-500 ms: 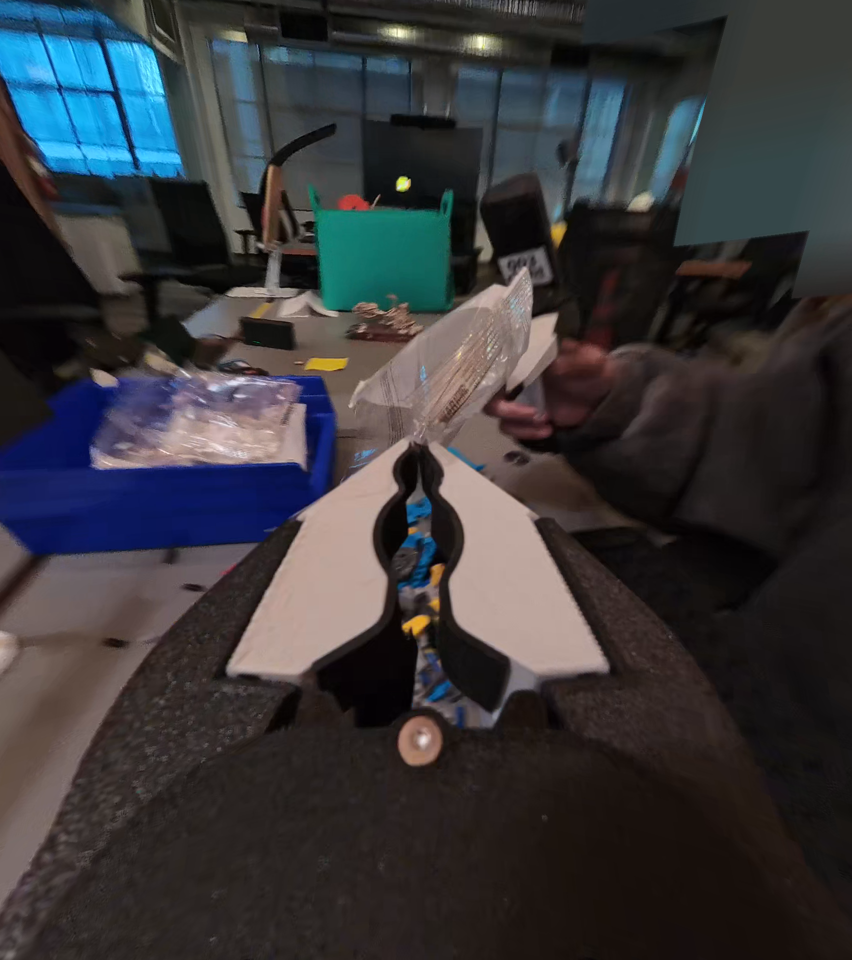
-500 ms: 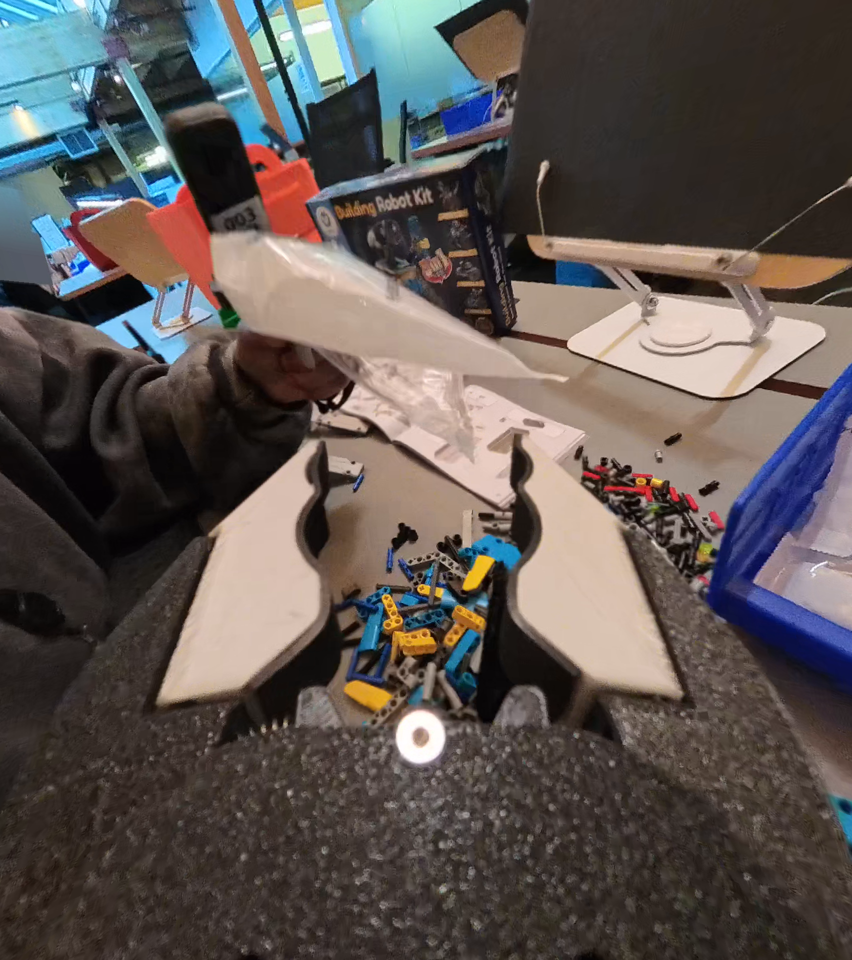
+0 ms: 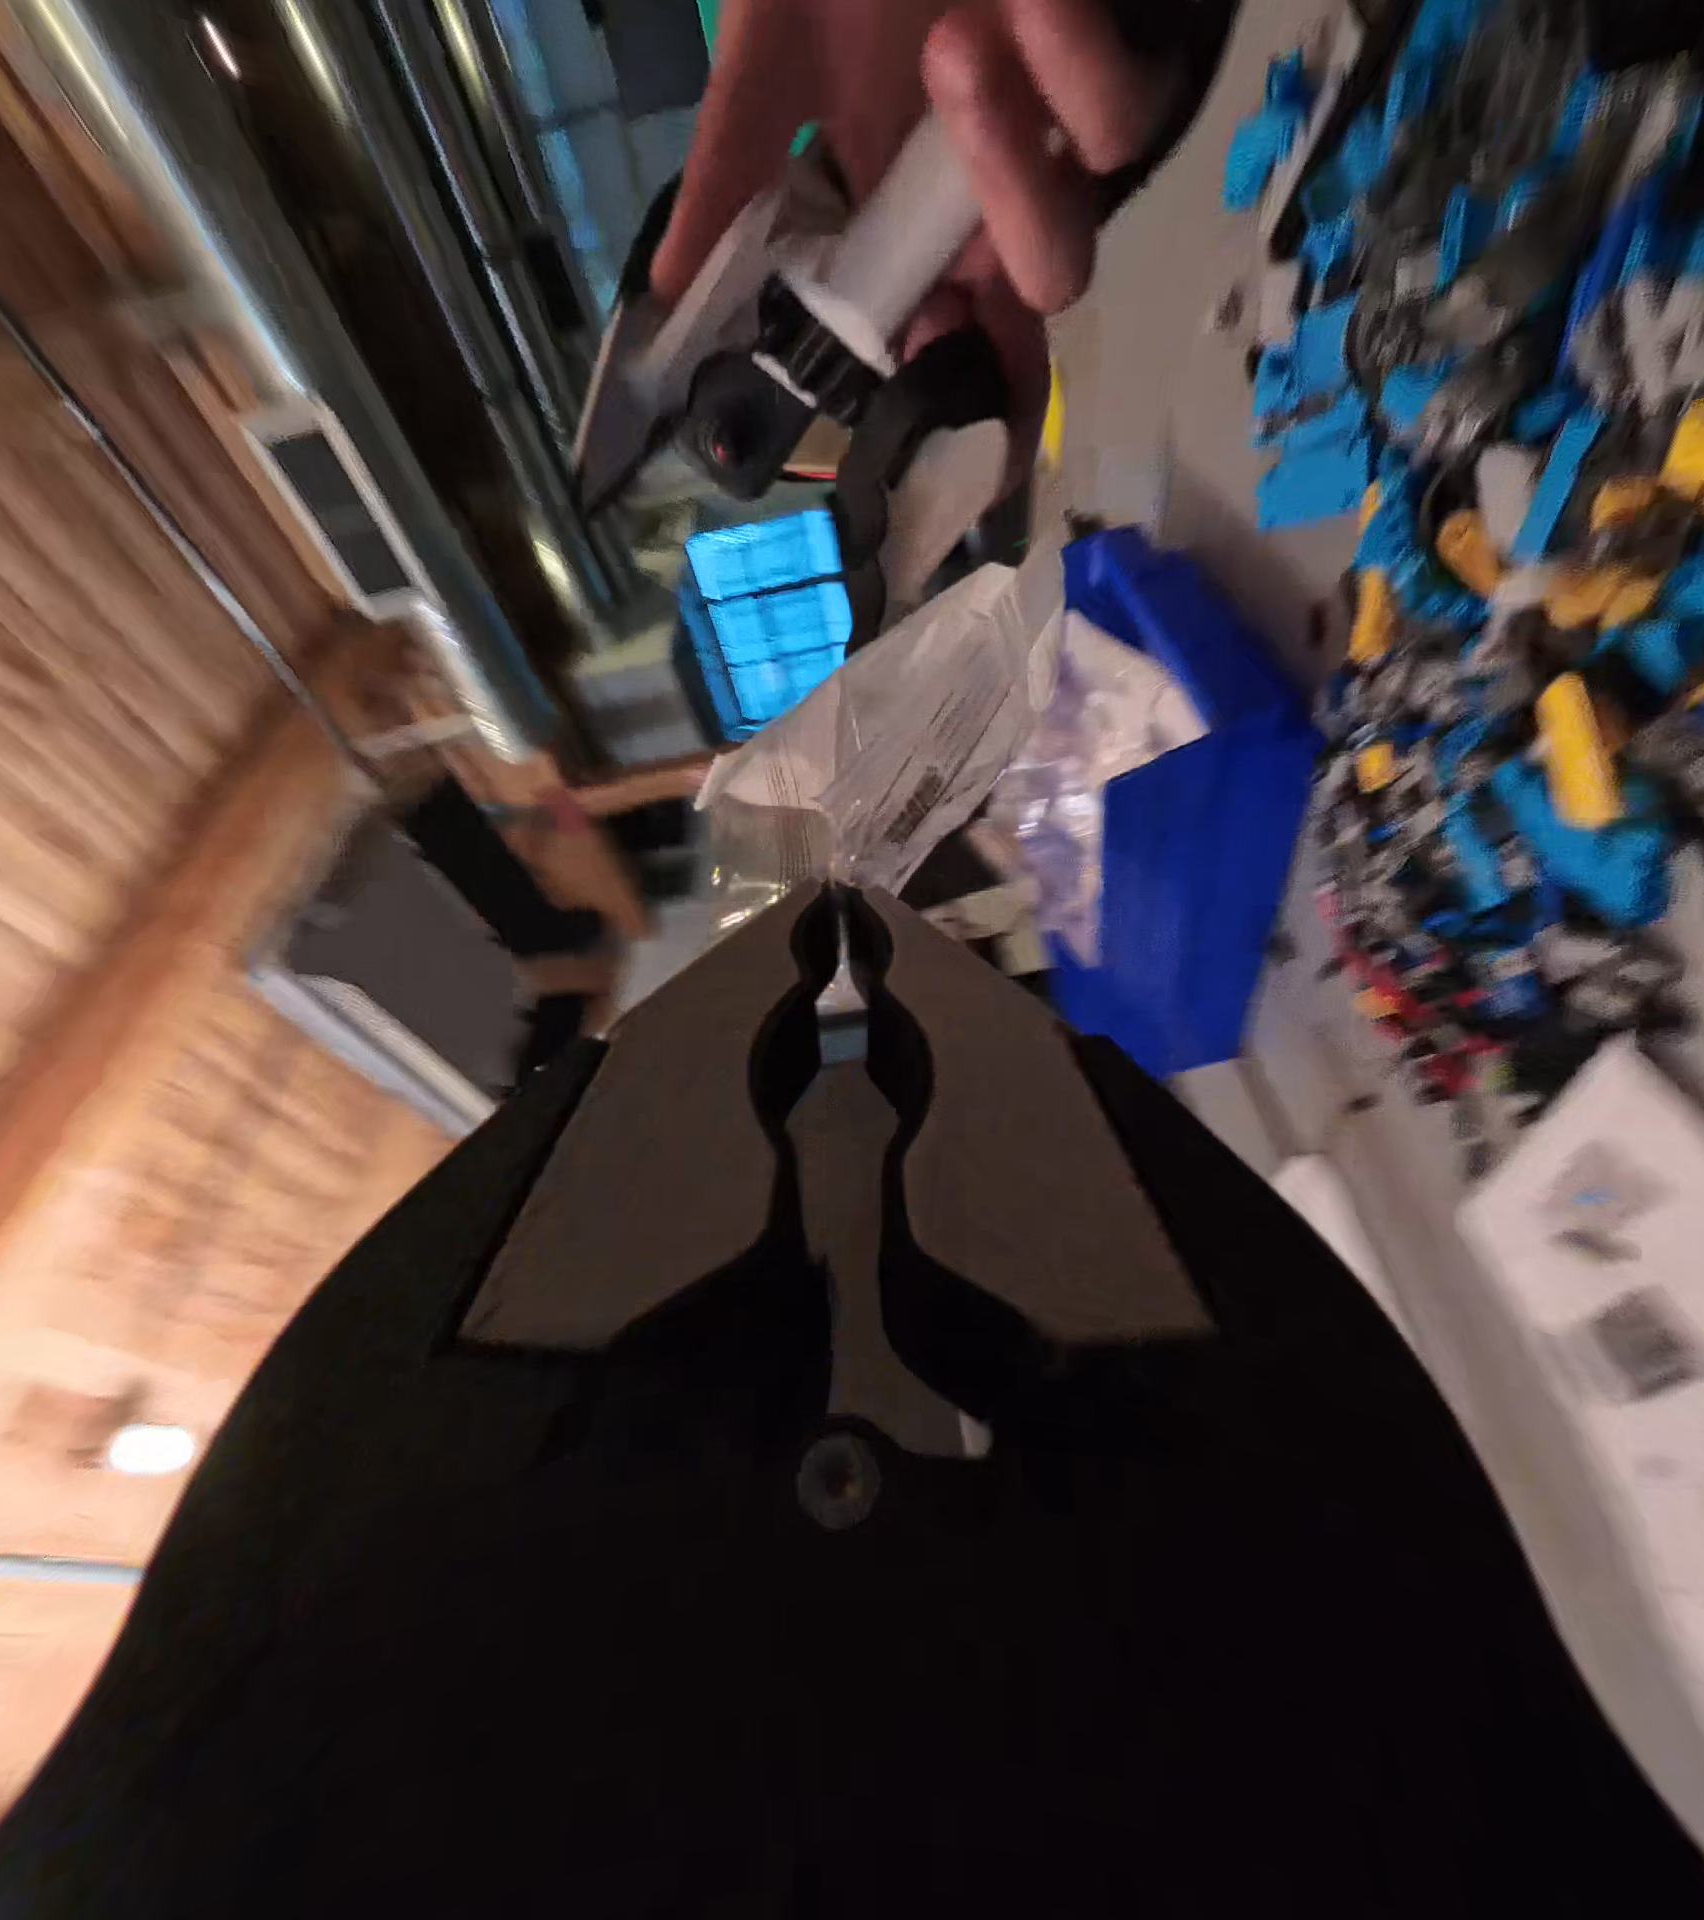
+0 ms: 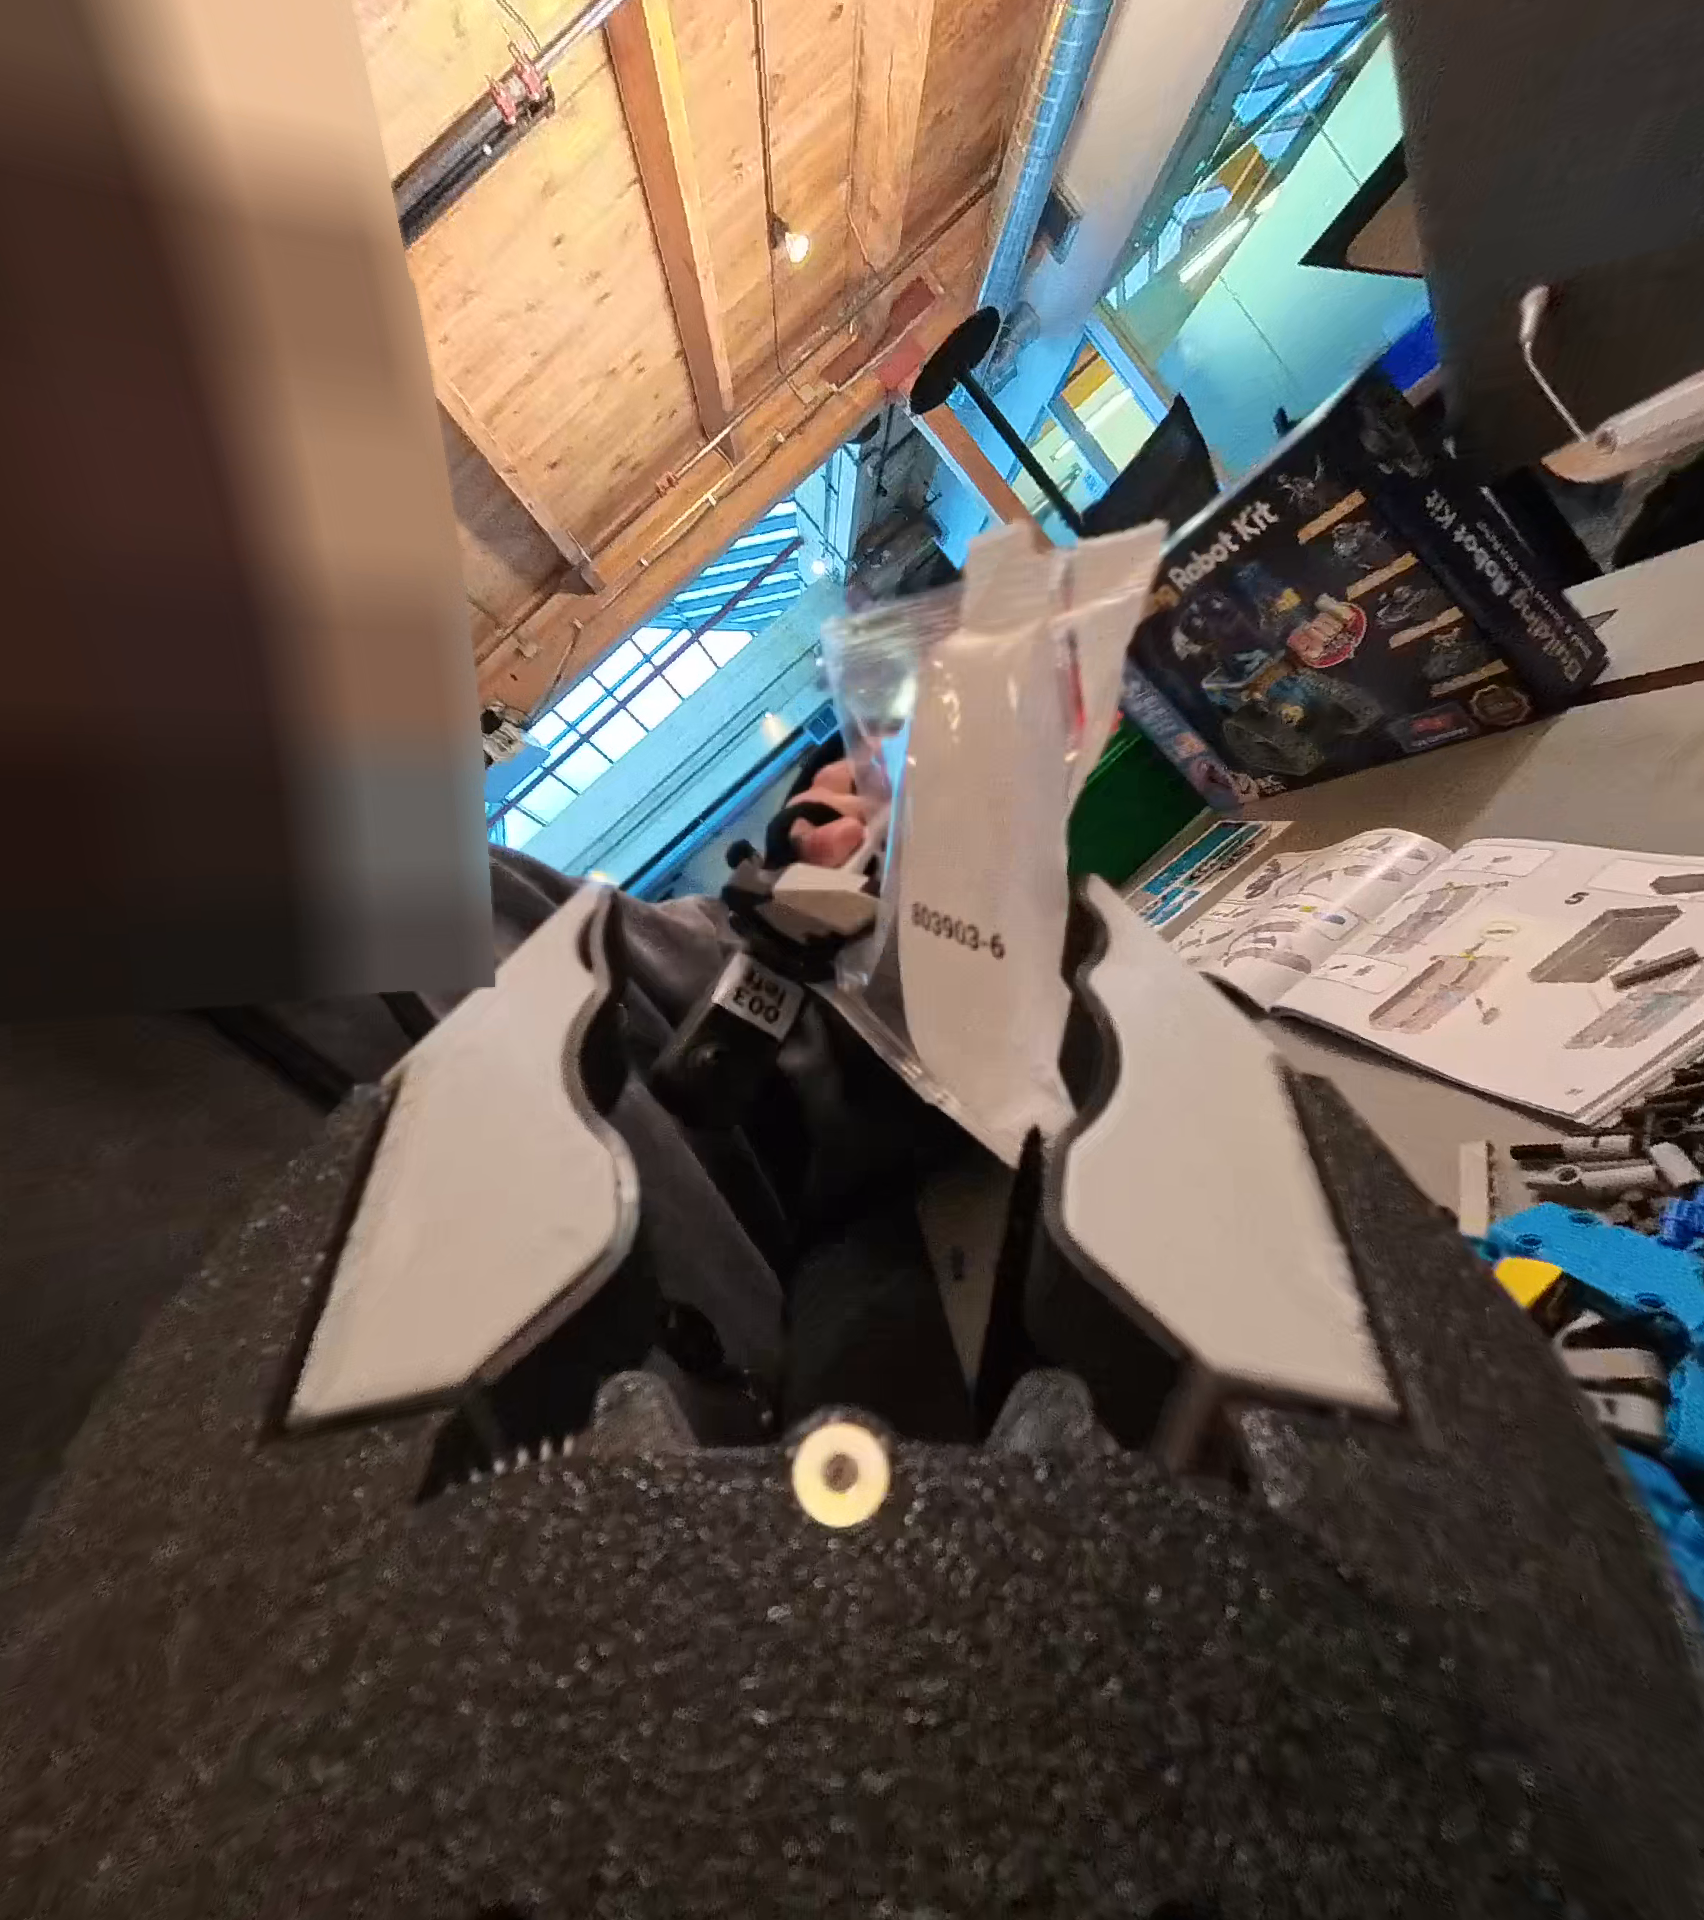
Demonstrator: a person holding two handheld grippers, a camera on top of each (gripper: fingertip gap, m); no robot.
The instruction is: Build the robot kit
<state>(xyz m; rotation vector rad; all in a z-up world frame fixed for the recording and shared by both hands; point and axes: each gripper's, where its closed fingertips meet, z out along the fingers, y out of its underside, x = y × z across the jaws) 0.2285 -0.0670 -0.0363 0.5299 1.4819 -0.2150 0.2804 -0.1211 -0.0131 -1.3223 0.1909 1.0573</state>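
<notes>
Jaws of the left gripper point(image 3: 840, 902) still pinch the clear plastic bag point(image 3: 889, 758), now swung sideways toward twelve o'clock, while the right gripper point(image 4: 840, 940) stays spread wide around its white panel, brick pile point(image 4: 1679, 1247) at three o'clock.

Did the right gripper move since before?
Yes. The right gripper tipped upward: its jaws framed the brick pile before; now that sits at the right.

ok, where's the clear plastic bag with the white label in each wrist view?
Left wrist view: clear plastic bag with a white label, centre, pinched at the left gripper tips.
Right wrist view: same bag, upper centre, hanging between the open right gripper fingers.
Shared landmark: pile of blue, yellow and grey building pieces.
</notes>
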